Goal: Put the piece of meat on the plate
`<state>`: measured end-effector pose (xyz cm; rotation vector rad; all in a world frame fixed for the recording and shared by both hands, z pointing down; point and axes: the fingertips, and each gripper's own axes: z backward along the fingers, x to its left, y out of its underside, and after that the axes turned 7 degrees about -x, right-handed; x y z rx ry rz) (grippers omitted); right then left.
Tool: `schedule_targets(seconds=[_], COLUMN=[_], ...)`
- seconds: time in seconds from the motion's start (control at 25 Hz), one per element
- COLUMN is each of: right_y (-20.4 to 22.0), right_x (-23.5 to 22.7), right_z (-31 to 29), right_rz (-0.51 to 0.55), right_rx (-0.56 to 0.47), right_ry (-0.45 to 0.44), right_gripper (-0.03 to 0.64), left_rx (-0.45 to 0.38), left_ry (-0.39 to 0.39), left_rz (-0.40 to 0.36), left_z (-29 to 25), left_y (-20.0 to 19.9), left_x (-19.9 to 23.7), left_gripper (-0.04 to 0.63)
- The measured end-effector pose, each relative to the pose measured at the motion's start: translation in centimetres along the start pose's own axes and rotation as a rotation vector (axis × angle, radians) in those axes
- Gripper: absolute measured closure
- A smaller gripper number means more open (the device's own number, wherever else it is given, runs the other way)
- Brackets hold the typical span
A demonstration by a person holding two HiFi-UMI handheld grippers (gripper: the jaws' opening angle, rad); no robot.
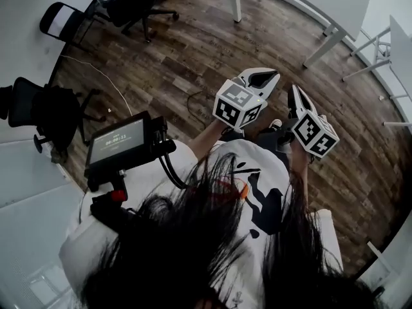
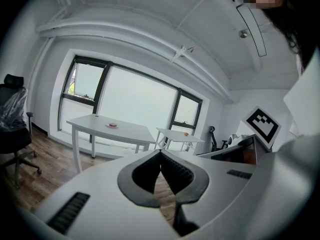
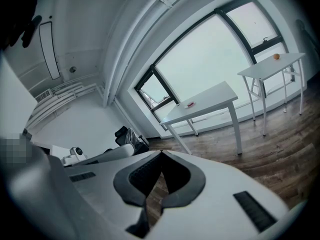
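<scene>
Both grippers are held in front of a person's body, above a wooden floor (image 1: 193, 63), far from any table. My left gripper (image 1: 262, 77) is shut with nothing between its jaws; in the left gripper view the left gripper (image 2: 160, 152) has its tips touching. My right gripper (image 1: 295, 93) is also shut and empty, as the right gripper view shows the right gripper (image 3: 161, 153). Far off, a white table (image 2: 125, 132) carries a small white plate (image 2: 112, 126) with something reddish on it. That plate (image 3: 190, 104) also shows in the right gripper view. It is too small to tell whether the reddish thing is the meat.
A second white table (image 3: 265, 68) by the window bears a small orange thing (image 3: 276, 56). Black office chairs (image 1: 132, 2) stand at the far left of the room, another chair (image 2: 12, 129) by the wall. A device with a screen (image 1: 119, 140) hangs at the person's chest.
</scene>
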<state>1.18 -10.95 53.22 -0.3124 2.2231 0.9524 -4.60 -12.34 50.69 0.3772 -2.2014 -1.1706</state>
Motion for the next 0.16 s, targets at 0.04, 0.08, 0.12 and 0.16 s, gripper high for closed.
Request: schedule_targets(seconds=[0.04,0.08,0.12,0.16], right_y=[-0.3,-0.6,-0.8,-1.0], right_x=[-0.8,-1.5,-2.3,-3.0], right_z=[-0.2,-0.5,-0.8,-1.1], right_rz=[-0.004,-0.009,-0.015,-0.021], right_rx=[-0.002,-0.002,-0.002,-0.002], right_ry=[0.003,0.004,0.004,0.003], right_gripper=[0.609,0.609,0.609,0.609], left_rx=[0.004,0.010,0.017,0.024], left_ry=[0.000,0.000,0.000,0.000], left_rz=[-0.005,-0.009,-0.015,-0.020], left_z=[-0.8,-1.6,-2.4,-3.2], left_y=[0.1,0.2,0.3,0.5], left_x=[-0.1,-0.1,-0.1,-0.2], left_gripper=[0.591,0.591,0.591,0.589])
